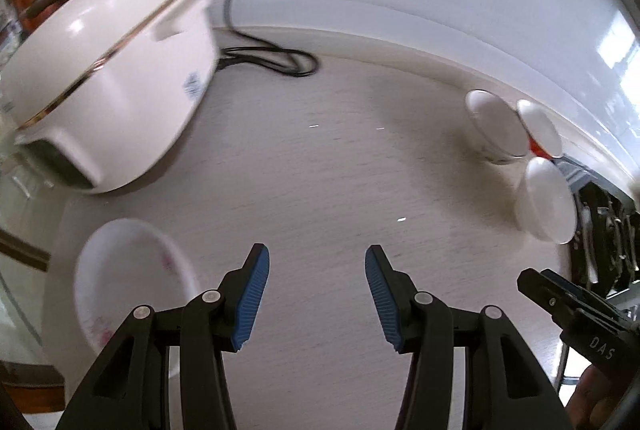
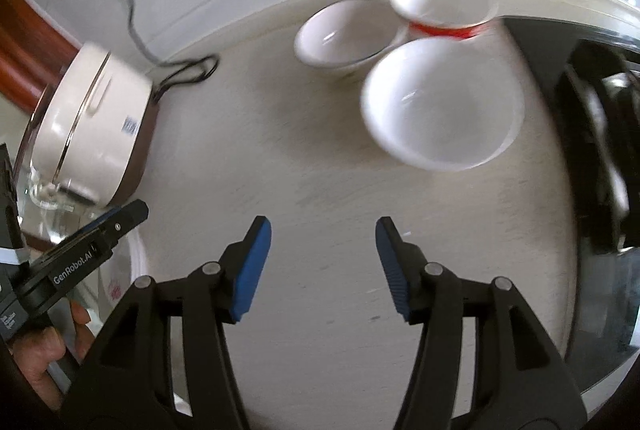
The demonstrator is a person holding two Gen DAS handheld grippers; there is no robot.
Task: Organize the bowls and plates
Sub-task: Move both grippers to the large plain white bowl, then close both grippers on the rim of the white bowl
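Note:
Three white bowls stand close together by the wall: a near one (image 2: pixel 440 102), a left one (image 2: pixel 344 34) and a far one with a red band (image 2: pixel 440 6). In the left wrist view they sit far right (image 1: pixel 546 206). A white plate with pink flowers (image 1: pixel 128 282) lies at the lower left, beside my left gripper (image 1: pixel 316 250). That gripper is open over bare counter with nothing between its blue pads. My right gripper (image 2: pixel 323 222) is open too, short of the near bowl, holding nothing. Each gripper's tip shows in the other's view.
A white rice cooker (image 1: pixel 108 70) stands at the left with its black cord (image 1: pixel 272 58) looped along the wall. A dark dish rack (image 2: pixel 600 150) fills the right edge. A hand (image 2: pixel 40 358) holds the left gripper. The pale counter (image 2: pixel 320 158) runs between cooker and bowls.

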